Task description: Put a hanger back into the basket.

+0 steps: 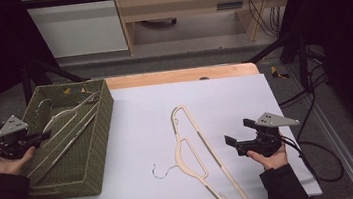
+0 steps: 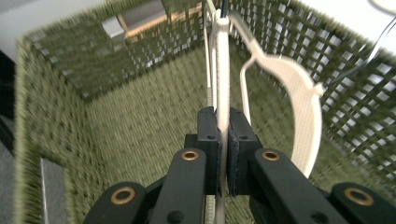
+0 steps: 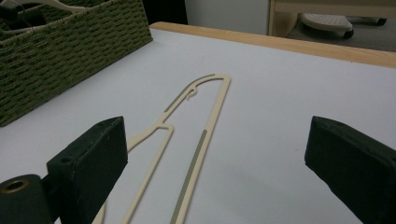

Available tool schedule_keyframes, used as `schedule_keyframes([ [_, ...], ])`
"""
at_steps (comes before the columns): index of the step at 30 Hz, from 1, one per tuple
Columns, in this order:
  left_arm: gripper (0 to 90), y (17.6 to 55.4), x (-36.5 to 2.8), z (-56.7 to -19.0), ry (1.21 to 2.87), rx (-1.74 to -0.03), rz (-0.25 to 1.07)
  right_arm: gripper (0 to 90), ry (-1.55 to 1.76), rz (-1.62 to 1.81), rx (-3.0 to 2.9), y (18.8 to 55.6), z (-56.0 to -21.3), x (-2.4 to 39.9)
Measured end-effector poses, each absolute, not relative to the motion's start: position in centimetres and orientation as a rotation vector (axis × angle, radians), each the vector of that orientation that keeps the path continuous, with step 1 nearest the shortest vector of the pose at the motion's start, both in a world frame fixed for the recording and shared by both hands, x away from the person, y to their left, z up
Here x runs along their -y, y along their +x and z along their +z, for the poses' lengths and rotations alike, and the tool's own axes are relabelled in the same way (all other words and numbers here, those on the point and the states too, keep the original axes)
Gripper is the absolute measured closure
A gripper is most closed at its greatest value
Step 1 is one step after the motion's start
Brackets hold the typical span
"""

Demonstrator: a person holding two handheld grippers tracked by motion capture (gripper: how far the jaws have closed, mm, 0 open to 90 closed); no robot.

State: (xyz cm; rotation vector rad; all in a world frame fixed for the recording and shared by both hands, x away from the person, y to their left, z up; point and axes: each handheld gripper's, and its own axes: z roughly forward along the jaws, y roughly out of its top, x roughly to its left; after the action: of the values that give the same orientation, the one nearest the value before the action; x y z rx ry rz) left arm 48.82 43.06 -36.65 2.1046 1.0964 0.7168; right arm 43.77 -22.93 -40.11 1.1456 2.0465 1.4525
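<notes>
Left gripper view, blurred basket (image 2: 56,116), left tool (image 2: 223,140) hiding clamped hanger (image 2: 222,70) bar

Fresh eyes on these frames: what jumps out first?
The cream plastic clothes hanger lying flat on the white tabletop draws the eye, with the right claw open beside it. At the left sits a green woven basket, where the left claw is shut on a second cream hanger standing on edge inside it.
</notes>
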Motion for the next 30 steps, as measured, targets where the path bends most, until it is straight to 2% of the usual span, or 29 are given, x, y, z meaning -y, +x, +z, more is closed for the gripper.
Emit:
schedule_keyframes([
  [6, 83.4, 49.1, -43.4, -38.2, 2.098, -1.171, 0.624, 6.3, 1.152, 1.45, -2.046, 43.8, -40.2, 22.8],
  [11, 78.0, 49.1, -43.3, -38.2, 2.115, -1.214, 0.523, 6.4, 1.15, 1.453, -2.048, 43.8, -40.2, 22.8],
  [19, 70.4, 48.4, -42.6, -37.6, 2.145, -1.195, 0.528, 6.4, 1.143, 1.456, -2.049, 43.8, -40.1, 22.7],
  [27, 65.7, 47.4, -42.1, -36.4, 2.108, -1.174, 0.574, 6.4, 1.138, 1.456, -2.056, 43.7, -40.0, 22.5],
  [30, 60.7, 46.7, -41.9, -35.4, 2.067, -1.158, 0.596, 6.4, 1.131, 1.462, -2.056, 43.6, -39.9, 22.5],
])
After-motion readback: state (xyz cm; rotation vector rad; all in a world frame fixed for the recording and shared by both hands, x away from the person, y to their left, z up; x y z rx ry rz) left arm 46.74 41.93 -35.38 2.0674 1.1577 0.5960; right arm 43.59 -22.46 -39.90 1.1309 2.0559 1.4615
